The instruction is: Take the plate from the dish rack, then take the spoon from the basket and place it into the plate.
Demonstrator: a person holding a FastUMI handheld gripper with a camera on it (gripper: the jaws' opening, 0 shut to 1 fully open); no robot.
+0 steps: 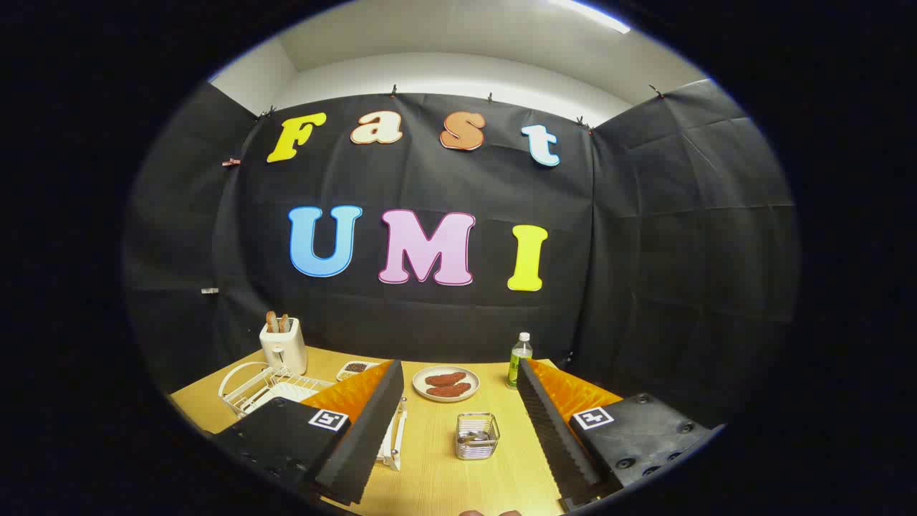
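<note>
My gripper (458,373) is open, held above the wooden table (430,473) with nothing between its fingers. A white wire dish rack (265,387) stands beyond the left finger, partly hidden by it, with a pale plate (290,393) lying in it. A small wire basket (477,435) sits on the table between the fingers, with metal cutlery inside; I cannot make out the spoon on its own.
A round plate with reddish food (445,383) lies beyond the basket. A green bottle (520,358) stands near the right finger. A white toaster (283,345) with bread and a small dish (354,369) stand at the back left.
</note>
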